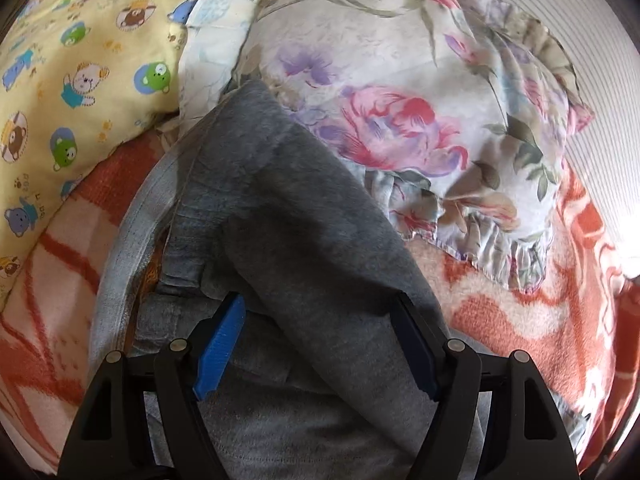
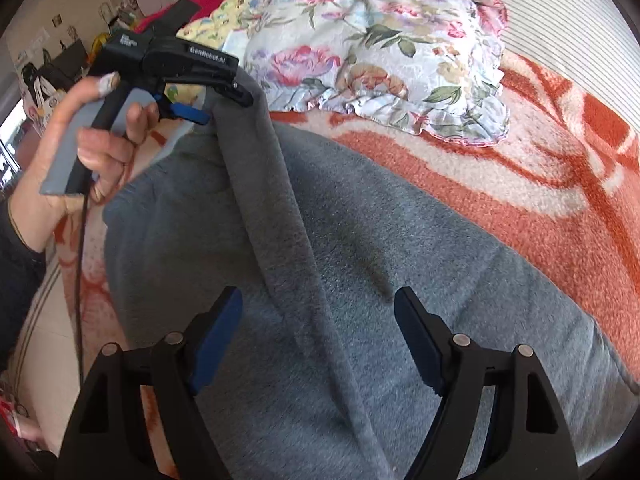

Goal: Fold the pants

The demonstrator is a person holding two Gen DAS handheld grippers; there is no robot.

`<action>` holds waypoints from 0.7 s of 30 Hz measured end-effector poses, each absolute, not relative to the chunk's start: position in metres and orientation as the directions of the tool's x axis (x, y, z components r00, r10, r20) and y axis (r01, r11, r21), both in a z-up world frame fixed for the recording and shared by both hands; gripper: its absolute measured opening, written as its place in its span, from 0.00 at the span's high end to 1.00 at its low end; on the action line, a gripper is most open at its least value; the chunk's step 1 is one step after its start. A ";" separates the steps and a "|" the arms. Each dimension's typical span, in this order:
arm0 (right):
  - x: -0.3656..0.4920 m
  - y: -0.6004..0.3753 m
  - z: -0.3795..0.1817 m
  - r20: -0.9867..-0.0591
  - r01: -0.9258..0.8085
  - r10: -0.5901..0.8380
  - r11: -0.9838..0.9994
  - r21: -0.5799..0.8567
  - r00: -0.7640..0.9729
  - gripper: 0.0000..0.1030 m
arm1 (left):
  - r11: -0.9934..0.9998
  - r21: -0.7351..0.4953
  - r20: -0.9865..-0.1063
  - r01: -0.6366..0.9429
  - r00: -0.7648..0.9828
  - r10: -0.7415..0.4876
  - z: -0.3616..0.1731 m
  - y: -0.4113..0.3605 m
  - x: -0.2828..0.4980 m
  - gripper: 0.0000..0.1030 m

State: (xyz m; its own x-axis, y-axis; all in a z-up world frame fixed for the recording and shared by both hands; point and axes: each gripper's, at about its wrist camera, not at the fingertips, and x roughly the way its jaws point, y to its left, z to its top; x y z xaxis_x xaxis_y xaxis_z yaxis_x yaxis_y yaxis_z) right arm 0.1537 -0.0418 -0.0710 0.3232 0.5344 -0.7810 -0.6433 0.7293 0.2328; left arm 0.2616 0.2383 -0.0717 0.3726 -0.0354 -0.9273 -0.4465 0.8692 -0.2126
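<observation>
Holding one grey pants [image 2: 360, 280] | left claw [image 2: 224, 106] clamped on fold | right claw [image 2: 318, 312] gaping, empty | one floral pillow [image 2: 376, 60]

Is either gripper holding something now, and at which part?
The left gripper looks shut on a raised fold of the grey pants. The right gripper stands open around that ridge, gripping nothing.
</observation>
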 end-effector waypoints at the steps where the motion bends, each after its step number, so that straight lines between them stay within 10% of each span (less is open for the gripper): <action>1: 0.154 -0.039 -0.074 -0.788 -0.649 0.528 0.726 0.226 0.317 0.37 | 0.854 -0.256 -0.921 -0.453 0.381 -0.074 -0.072 0.243 0.259 0.27; 5: 0.153 -0.038 -0.079 -0.795 -0.657 0.534 0.714 0.241 0.288 0.37 | 0.797 -0.418 -0.865 -0.436 0.460 -0.202 -0.056 0.254 0.252 0.27; 14: 0.143 -0.030 -0.079 -0.794 -0.699 0.525 0.690 0.187 0.305 0.39 | 0.812 -0.252 -0.942 -0.527 0.327 -0.081 -0.078 0.240 0.279 0.21; 17: 0.141 -0.029 -0.081 -0.800 -0.709 0.521 0.682 0.179 0.299 0.69 | 0.810 -0.230 -0.944 -0.539 0.326 -0.051 -0.080 0.239 0.283 0.26; 19: 0.142 -0.030 -0.081 -0.800 -0.711 0.520 0.681 0.176 0.300 0.88 | 0.821 -0.203 -0.940 -0.534 0.340 -0.012 -0.075 0.233 0.282 0.68; 21: 0.142 -0.034 -0.079 -0.797 -0.707 0.518 0.686 0.171 0.311 0.96 | 0.826 -0.195 -0.940 -0.529 0.340 -0.004 -0.073 0.233 0.278 0.86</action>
State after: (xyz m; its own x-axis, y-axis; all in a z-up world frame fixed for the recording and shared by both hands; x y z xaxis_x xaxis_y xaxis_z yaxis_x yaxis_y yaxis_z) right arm 0.1422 -0.0345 -0.0787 0.3109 0.5184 -0.7966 -0.7069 0.6864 0.1708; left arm 0.2782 0.2328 -0.0726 0.3399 -0.0044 -0.9405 -0.5288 0.8261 -0.1950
